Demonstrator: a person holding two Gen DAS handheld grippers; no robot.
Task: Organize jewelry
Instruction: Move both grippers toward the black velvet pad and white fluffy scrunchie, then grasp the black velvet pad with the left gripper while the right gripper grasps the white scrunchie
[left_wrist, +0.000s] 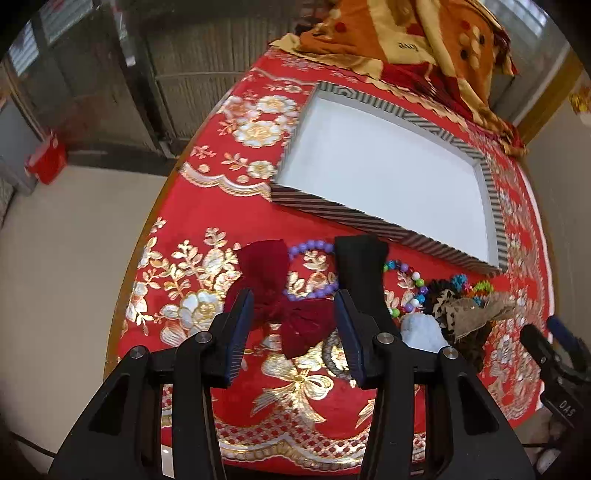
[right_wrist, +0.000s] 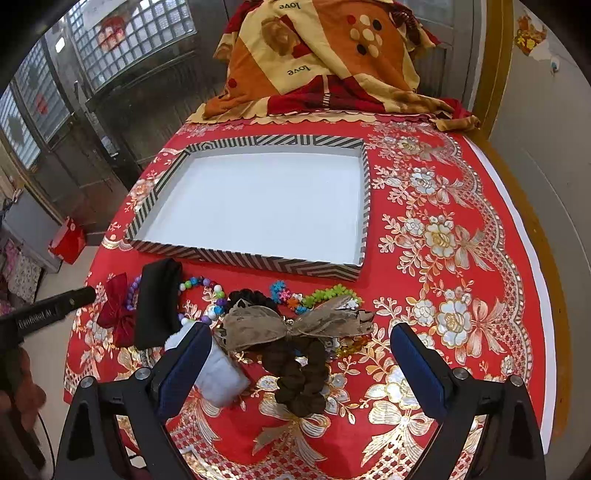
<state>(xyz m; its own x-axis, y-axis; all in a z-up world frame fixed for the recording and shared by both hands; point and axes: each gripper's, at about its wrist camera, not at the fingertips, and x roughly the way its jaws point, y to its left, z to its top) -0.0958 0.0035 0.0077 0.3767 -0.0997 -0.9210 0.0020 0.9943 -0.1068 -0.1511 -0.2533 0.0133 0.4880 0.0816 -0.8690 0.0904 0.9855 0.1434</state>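
home | red floral tablecloth (right_wrist: 443, 206) | folded blanket (right_wrist: 321, 55) | glass-block window (right_wrist: 129, 40)

- the right gripper (left_wrist: 554, 354) is cut off by the left wrist view's right edge, its fingers unreadable;
- the black band (left_wrist: 360, 273) hides part of the purple bead bracelet (left_wrist: 314, 245);
- the gripper finger (right_wrist: 184, 363) covers part of the white pompom (right_wrist: 221, 373)

— What's in front of your left tool?

— My left gripper (left_wrist: 293, 332), jaws apart, hovers over the dark red velvet bow (left_wrist: 280, 295) on the red floral tablecloth (left_wrist: 207, 218). A purple bead bracelet (left_wrist: 314, 269) lies just beyond it, beside a black cloth piece (left_wrist: 360, 273).

— And further on?

— The striped tray (left_wrist: 343, 216), white inside. To my right: a multicolored bead bracelet (left_wrist: 415, 286), a brown ribbon bow (left_wrist: 469, 314), something fluffy and white (left_wrist: 421, 332). My right gripper (left_wrist: 554, 354) shows at the edge.
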